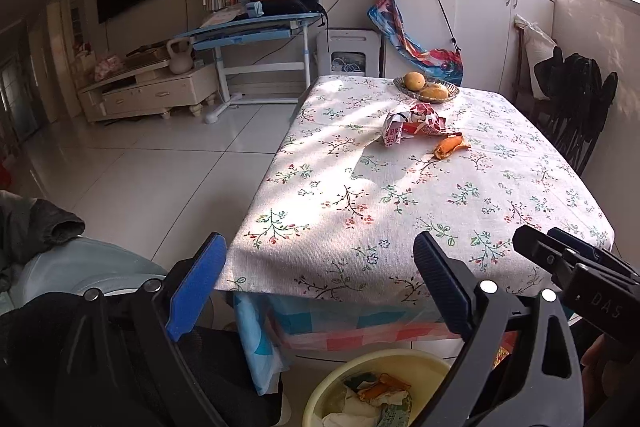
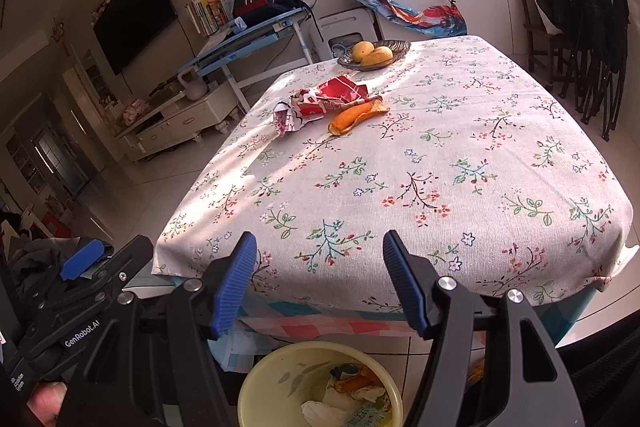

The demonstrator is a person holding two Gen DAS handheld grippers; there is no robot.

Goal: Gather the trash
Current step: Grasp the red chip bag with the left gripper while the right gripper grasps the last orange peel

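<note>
A crumpled red and white wrapper (image 1: 412,127) (image 2: 320,101) lies far up the flowered tablecloth (image 1: 400,195) (image 2: 400,167), with an orange peel (image 1: 450,147) (image 2: 356,117) beside it. Below the table's near edge stands a yellow basin (image 1: 400,363) (image 2: 272,371) that holds tissue, peel and packaging scraps. My left gripper (image 1: 320,267) is open at the table's near edge, nothing between its blue pads. My right gripper (image 2: 320,263) is open too, its jaws bare above the basin. Each gripper shows at the side of the other's view.
A dish (image 1: 426,89) (image 2: 374,55) with yellow fruit sits at the table's far end. Dark folded chairs (image 2: 592,43) stand to the right, a blue desk (image 1: 248,31) and white cabinets (image 1: 472,19) behind. Dark clothing (image 1: 36,223) lies at the lower left.
</note>
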